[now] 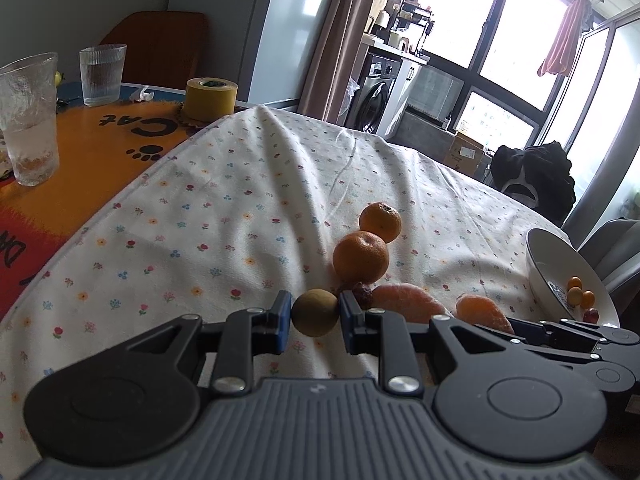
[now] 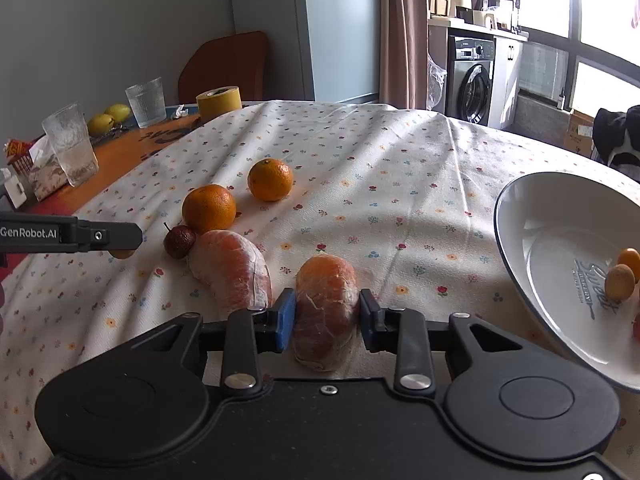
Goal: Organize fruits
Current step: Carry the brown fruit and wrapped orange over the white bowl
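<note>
My left gripper (image 1: pixel 315 317) is shut on a small round brown-green fruit (image 1: pixel 315 312) just above the floral cloth. Beyond it lie two mandarins (image 1: pixel 361 257) (image 1: pixel 380 222), a small dark red fruit (image 1: pixel 362 295) and a peeled orange piece (image 1: pixel 404 302). My right gripper (image 2: pixel 327 320) is shut on a second peeled orange piece (image 2: pixel 326 304), its blue pads (image 2: pixel 286 320) pressing on both sides. In the right wrist view the other peeled piece (image 2: pixel 232 272), the red fruit (image 2: pixel 180 242) and the mandarins (image 2: pixel 209 208) (image 2: pixel 270 180) lie to the left. A white bowl (image 2: pixel 552 236) at right holds small kumquats (image 2: pixel 620 282).
Two glasses (image 1: pixel 30 120) (image 1: pixel 102 74) and a yellow tape roll (image 1: pixel 211 98) stand on the orange mat at the far left. Lemons (image 2: pixel 108 118) and a tissue box (image 2: pixel 44 178) sit there too. A chair (image 1: pixel 160 48) stands behind the table, whose edge lies past the bowl (image 1: pixel 548 256).
</note>
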`<state>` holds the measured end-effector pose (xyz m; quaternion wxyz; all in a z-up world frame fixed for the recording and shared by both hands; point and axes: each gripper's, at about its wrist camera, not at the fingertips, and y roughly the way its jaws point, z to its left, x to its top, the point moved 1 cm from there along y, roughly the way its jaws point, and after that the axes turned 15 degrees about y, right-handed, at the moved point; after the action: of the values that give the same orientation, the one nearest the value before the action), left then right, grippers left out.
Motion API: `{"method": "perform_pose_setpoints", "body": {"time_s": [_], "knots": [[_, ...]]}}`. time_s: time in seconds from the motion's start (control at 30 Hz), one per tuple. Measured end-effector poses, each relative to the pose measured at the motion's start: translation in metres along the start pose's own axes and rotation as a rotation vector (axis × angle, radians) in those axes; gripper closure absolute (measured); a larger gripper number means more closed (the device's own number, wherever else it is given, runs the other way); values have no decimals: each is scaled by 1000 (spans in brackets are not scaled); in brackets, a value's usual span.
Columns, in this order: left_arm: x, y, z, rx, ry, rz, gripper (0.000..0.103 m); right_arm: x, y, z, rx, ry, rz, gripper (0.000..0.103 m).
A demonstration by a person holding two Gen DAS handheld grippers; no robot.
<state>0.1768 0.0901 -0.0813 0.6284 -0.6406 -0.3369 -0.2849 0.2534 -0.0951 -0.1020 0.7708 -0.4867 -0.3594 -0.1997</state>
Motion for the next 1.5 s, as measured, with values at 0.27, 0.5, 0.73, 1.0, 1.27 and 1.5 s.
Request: {"method": "perform_pose_setpoints", "body": {"time_s": [0.27,0.5,0.73,1.0,1.27,1.5], "knots": [[3,-1,-15,-21,21,-10,79,0,-15,-7,9,29,-24,80],[6,-3,-30,-35,40,-17,79,3,-31,-17,17,58,-64,80],[21,-6,-53,-62,79,-54,79,12,-49,-33,11,93,-105,80],[36,-7,-79,-97,129,-84,79,21,-65,-50,-17,117,-155,80],[48,-3,-105,-123,173,-97,79,25,-76,-70,-51,140,-188,80],[54,7,-126,-153,206,-93,79,26,-84,-90,-82,165,-208,80]]}}
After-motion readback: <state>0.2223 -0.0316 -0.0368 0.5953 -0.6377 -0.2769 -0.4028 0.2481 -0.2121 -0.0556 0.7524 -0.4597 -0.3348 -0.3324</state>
